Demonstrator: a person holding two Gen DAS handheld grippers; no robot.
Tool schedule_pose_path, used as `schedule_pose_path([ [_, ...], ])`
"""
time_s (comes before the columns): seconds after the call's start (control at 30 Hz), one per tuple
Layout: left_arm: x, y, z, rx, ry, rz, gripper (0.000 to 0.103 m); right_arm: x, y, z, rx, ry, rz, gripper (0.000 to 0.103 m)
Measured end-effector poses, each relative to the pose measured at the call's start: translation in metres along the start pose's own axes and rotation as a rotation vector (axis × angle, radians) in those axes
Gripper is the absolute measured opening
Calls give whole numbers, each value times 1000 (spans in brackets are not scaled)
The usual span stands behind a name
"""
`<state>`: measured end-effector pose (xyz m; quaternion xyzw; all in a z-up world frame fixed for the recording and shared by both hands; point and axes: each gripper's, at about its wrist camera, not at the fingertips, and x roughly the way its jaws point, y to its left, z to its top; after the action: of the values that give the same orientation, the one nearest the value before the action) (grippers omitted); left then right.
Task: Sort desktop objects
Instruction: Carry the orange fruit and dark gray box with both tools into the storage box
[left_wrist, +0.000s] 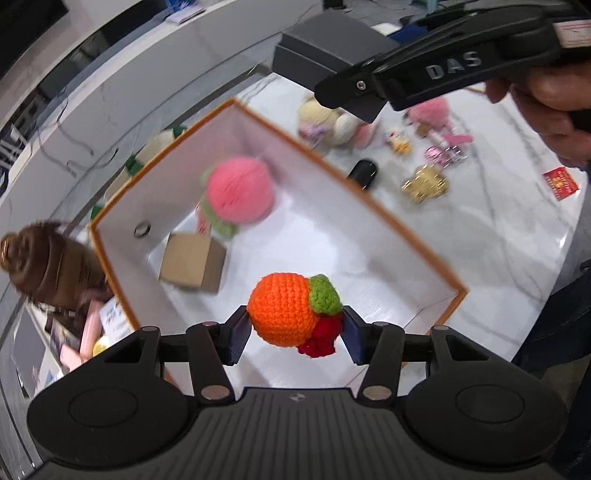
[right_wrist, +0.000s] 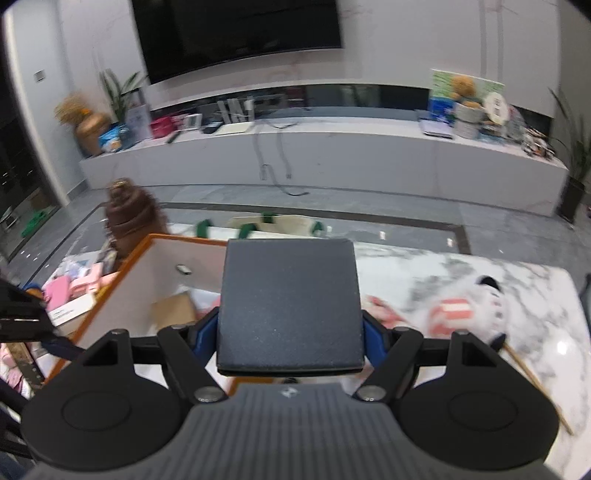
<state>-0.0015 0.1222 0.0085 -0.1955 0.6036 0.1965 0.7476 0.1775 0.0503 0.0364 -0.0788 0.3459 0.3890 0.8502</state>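
My left gripper (left_wrist: 295, 328) is shut on an orange crochet fruit (left_wrist: 282, 308) with a green leaf and red bits, held above the orange-rimmed white box (left_wrist: 406, 229). Inside the box lie a pink crochet peach (left_wrist: 238, 194) and a small cardboard box (left_wrist: 192, 262). My right gripper (right_wrist: 290, 334) is shut on a dark grey square box (right_wrist: 290, 302), held above the white box's rim (right_wrist: 125, 262). In the left wrist view the right gripper (left_wrist: 354, 96) shows at the top with the grey box (left_wrist: 325, 48).
On the marble table right of the white box lie plush toys (left_wrist: 332, 118), a black item (left_wrist: 364, 171), a gold trinket (left_wrist: 424, 182), pink charms (left_wrist: 439, 122) and a red card (left_wrist: 561, 182). A brown swirl figure (left_wrist: 44, 258) stands left. A white plush (right_wrist: 476, 306) lies right.
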Motion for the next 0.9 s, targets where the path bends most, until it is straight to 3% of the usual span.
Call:
schedule_pose_path([
  [0.47, 35, 41, -18, -106, 63, -1, 60, 43, 69, -18, -161, 105, 90, 76],
  [0.9, 72, 57, -21, -133, 111, -21, 60, 82, 82, -25, -207, 199, 90, 76],
])
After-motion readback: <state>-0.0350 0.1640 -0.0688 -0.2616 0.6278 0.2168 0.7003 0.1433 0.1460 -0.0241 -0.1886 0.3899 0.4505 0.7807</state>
